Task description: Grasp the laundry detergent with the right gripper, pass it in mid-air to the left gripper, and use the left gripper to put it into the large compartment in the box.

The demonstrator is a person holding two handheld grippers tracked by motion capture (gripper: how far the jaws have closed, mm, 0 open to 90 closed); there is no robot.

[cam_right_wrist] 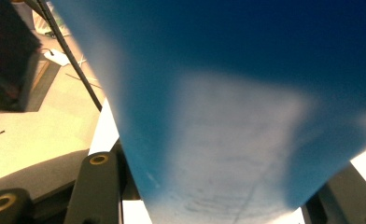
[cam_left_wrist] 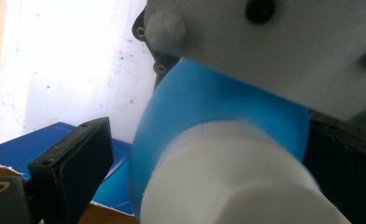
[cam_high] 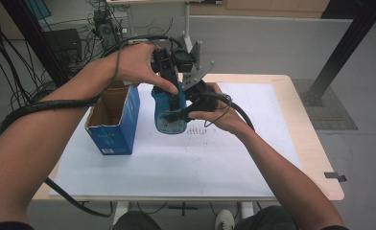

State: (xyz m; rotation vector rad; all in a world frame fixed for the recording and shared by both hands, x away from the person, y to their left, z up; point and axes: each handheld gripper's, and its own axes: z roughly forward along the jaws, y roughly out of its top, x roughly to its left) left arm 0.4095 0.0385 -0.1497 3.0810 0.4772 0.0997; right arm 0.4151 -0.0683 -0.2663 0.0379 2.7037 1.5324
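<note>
A blue bottle (cam_high: 169, 115) with a white cap (cam_left_wrist: 228, 182) hangs tilted above the white sheet. My right gripper (cam_high: 188, 108) is shut on the bottle's body (cam_right_wrist: 228, 116), which fills the space between both jaws in the right gripper view. My left gripper (cam_high: 169, 79) comes down from above at the bottle's top. Its jaws stand on either side of the cap, and a gap shows between the near finger (cam_left_wrist: 73, 163) and the cap. The right gripper's grey plate (cam_left_wrist: 288, 46) hangs close over the bottle.
An open blue cardboard box (cam_high: 114, 120) stands on the sheet just left of the bottle, its flap (cam_left_wrist: 41, 144) near my left gripper. White paper (cam_high: 186, 163) covers the wooden table (cam_high: 320, 158). Cables trail from both grippers.
</note>
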